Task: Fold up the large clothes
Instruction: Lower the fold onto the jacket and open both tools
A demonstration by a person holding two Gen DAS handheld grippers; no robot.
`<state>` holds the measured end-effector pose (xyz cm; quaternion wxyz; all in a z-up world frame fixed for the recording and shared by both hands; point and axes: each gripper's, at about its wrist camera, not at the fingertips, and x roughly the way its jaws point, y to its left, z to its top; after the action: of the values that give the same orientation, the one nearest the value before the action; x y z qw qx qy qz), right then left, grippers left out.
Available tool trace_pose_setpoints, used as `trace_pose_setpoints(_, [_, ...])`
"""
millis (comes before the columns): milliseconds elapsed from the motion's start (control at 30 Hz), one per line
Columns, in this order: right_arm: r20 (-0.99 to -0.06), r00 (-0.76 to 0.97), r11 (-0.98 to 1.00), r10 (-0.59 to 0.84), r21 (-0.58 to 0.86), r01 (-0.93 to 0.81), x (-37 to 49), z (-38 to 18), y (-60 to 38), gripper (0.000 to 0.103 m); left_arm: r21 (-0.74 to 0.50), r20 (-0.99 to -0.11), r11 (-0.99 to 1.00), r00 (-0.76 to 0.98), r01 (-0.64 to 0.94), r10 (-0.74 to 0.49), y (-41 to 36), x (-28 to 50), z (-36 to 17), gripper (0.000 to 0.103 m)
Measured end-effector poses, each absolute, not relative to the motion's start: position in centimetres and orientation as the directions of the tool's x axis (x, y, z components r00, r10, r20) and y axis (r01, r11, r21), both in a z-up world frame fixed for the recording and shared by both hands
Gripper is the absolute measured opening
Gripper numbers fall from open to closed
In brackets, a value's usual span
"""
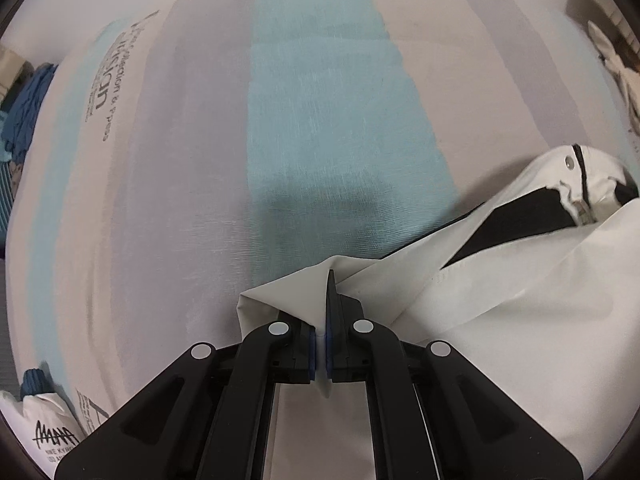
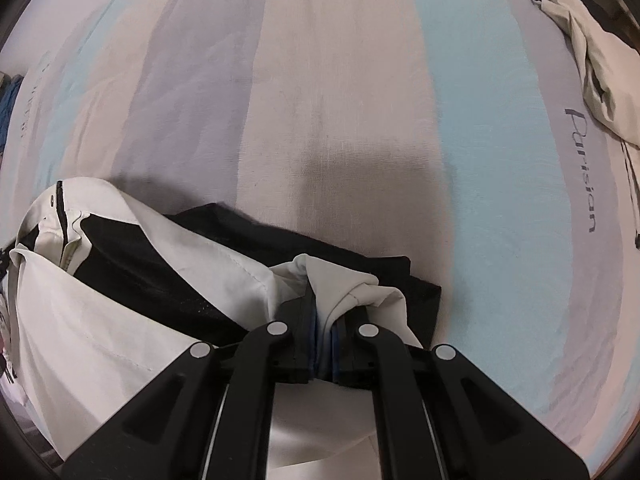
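Note:
A white jacket with a black lining, a zip and a snap stud hangs from both grippers over a striped bed sheet. My left gripper is shut on a pinched fold of its white cloth, which sticks out past the fingertips. In the right wrist view the same jacket spreads to the left, its black lining bunched under the fingers. My right gripper is shut on another white fold of it. Both grippers point down at the sheet, close above it, and cast dark shadows there.
The sheet has blue, grey and cream stripes with printed lettering. A blue garment lies at its left edge and a printed white bag at lower left. A cream garment is crumpled at the upper right.

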<state>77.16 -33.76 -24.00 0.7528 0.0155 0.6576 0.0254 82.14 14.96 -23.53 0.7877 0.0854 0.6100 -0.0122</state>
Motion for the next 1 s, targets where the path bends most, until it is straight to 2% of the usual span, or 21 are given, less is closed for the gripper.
trace_pose_setpoints(167, [-0.979, 0.189, 0.997, 0.076, 0.07, -0.04, 76.3, -22.2, -33.8, 0.006, 0.203, -0.947, 0.965, 0.285, 0.165, 0.15, 13.5, 81.4, -23.3, 0.006])
trace_pose_setpoints(333, [-0.962, 0.242, 0.992, 0.123, 0.112, -0.059, 74.4, -20.2, -35.1, 0.009, 0.182, -0.938, 0.971, 0.323, 0.154, 0.125, 13.6, 80.1, -21.8, 0.036])
trace_pose_setpoints(400, [-0.953, 0.258, 0.988, 0.157, 0.149, -0.051, 74.3, -19.6, -35.8, 0.015, 0.177, -0.93, 0.975, 0.346, 0.132, 0.122, 13.7, 79.6, -21.1, 0.062])
trace_pose_setpoints(433, [-0.947, 0.268, 0.985, 0.175, 0.169, -0.045, 74.1, -19.2, -36.0, 0.017, 0.176, -0.926, 0.976, 0.358, 0.127, 0.121, 13.7, 79.5, -20.8, 0.068])
trace_pose_setpoints(500, [-0.933, 0.286, 0.976, 0.217, 0.217, -0.033, 73.9, -18.3, -36.5, 0.033, 0.165, -0.923, 0.979, 0.368, 0.123, 0.11, 13.6, 79.3, -20.2, 0.068])
trace_pose_setpoints(567, [-0.914, 0.312, 0.964, 0.258, 0.265, -0.018, 73.7, -17.3, -36.9, 0.04, 0.171, -0.919, 0.978, 0.377, 0.123, 0.113, 13.5, 79.0, -19.6, 0.069])
trace_pose_setpoints(633, [-0.901, 0.324, 0.955, 0.288, 0.297, -0.021, 73.7, -16.3, -36.8, 0.054, 0.175, -0.913, 0.977, 0.392, 0.124, 0.114, 13.2, 78.6, -18.7, 0.072])
trace_pose_setpoints(733, [-0.877, 0.342, 0.935, 0.338, 0.355, -0.014, 73.1, -15.1, -37.1, 0.067, 0.187, -0.902, 0.974, 0.414, 0.125, 0.121, 12.8, 78.2, -17.6, 0.077])
trace_pose_setpoints(767, [-0.865, 0.354, 0.926, 0.356, 0.378, -0.008, 72.9, -14.6, -37.4, 0.073, 0.19, -0.9, 0.974, 0.419, 0.125, 0.121, 12.7, 78.1, -17.2, 0.078])
trace_pose_setpoints(800, [-0.854, 0.368, 0.918, 0.368, 0.396, -0.001, 72.7, -14.0, -37.8, 0.086, 0.189, -0.898, 0.974, 0.423, 0.126, 0.12, 12.6, 77.9, -16.8, 0.078])
trace_pose_setpoints(900, [-0.8, 0.395, 0.856, 0.452, 0.513, 0.059, 72.4, -12.9, -39.4, 0.089, 0.191, -0.891, 0.974, 0.438, 0.119, 0.121, 12.4, 77.5, -15.7, 0.08])
trace_pose_setpoints(1000, [-0.813, 0.419, 0.883, 0.404, 0.467, 0.054, 71.8, -11.6, -40.0, 0.089, 0.189, -0.887, 0.975, 0.446, 0.117, 0.119, 12.3, 77.1, -14.9, 0.08])
